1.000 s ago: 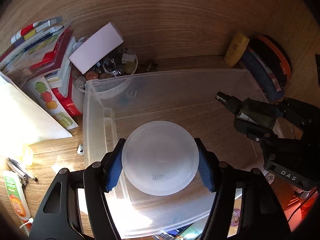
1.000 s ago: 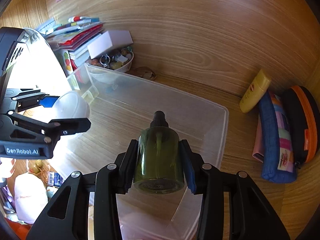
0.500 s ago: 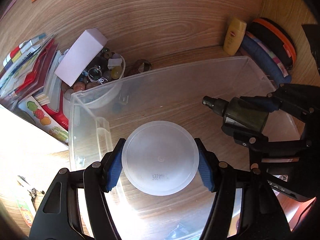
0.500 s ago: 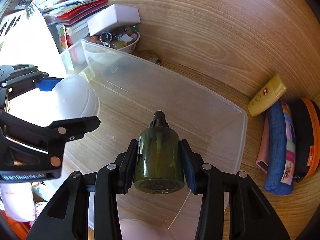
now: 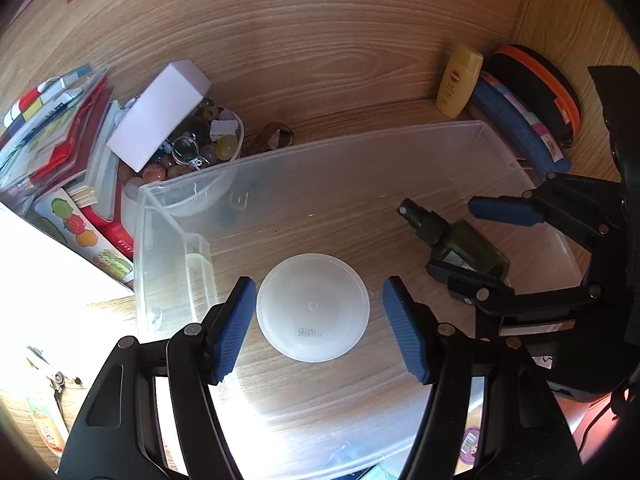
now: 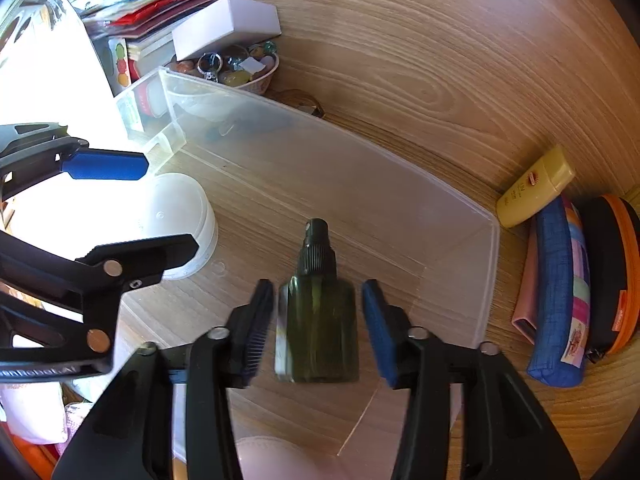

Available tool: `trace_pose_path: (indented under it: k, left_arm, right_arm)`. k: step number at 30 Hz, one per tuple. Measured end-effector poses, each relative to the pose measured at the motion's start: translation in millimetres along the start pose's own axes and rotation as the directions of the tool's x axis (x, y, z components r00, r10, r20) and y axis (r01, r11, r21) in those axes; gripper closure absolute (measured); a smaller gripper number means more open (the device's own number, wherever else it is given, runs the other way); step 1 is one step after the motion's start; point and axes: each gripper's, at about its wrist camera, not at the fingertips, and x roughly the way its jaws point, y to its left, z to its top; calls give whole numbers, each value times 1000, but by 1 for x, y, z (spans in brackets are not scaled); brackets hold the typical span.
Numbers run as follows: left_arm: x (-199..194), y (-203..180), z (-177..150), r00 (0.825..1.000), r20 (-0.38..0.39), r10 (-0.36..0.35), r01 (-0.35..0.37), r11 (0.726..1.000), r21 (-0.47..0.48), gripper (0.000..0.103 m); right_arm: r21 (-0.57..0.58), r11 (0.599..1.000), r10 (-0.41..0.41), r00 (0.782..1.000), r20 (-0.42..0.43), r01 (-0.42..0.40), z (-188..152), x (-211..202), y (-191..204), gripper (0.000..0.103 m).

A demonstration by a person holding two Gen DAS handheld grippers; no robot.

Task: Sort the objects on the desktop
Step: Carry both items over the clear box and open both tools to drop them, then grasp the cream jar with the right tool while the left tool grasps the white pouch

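A clear plastic bin [image 5: 360, 152] [image 6: 486, 264] lies on the wooden desk. A round white jar [image 5: 313, 306] [image 6: 176, 224] sits on the bin floor. My left gripper [image 5: 316, 320] [image 6: 132, 204] is open, its blue pads [image 5: 236, 320] apart from the jar on both sides. A dark green spray bottle [image 6: 318, 320] [image 5: 460, 240] lies in the bin between the fingers of my right gripper [image 6: 318, 320] [image 5: 480, 240], which is open with small gaps on each side.
A bowl of beads and rings [image 5: 200, 148] with a white box [image 5: 158, 114] on it stands behind the bin's left corner, next to stacked books [image 5: 60, 120]. A yellow UV tube [image 5: 458, 80], blue pouch [image 6: 560, 296] and orange-rimmed case [image 5: 536, 88] lie at the right.
Both grippers lowered into the bin and opened. The white jar and the green spray bottle were let go and now rest on the bin floor.
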Motion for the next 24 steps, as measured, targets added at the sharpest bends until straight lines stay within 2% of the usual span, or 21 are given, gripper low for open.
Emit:
trace_pose_path:
  k: [2, 6, 8, 13, 17, 24]
  left_arm:
    - [-5, -2, 1, 1000, 11, -1, 1, 1000, -4, 38]
    - [-20, 0, 2, 999, 35, -1, 1, 1000, -11, 37]
    - [-29, 4, -2, 999, 47, -3, 4, 1000, -19, 34]
    - [-47, -5, -4, 995, 96, 18, -15, 1000, -22, 30]
    - [-63, -15, -11, 989, 147, 36, -32, 999, -32, 20]
    - [-94, -20, -42, 979, 197, 52, -45, 998, -43, 10]
  right_arm:
    - [14, 1000, -8, 1000, 19, 8, -2, -7, -2, 42]
    - [31, 999, -45, 997, 57, 43, -7, -24, -3, 36]
    - [44, 997, -71, 994, 79, 67, -10, -33, -2, 29]
    - [71, 992, -114, 985, 130, 106, -23, -61, 3, 27]
    - [95, 990, -116, 979, 166, 101, -35, -83, 0, 22]
    - [117, 989, -119, 968, 221, 95, -59, -118, -1, 21]
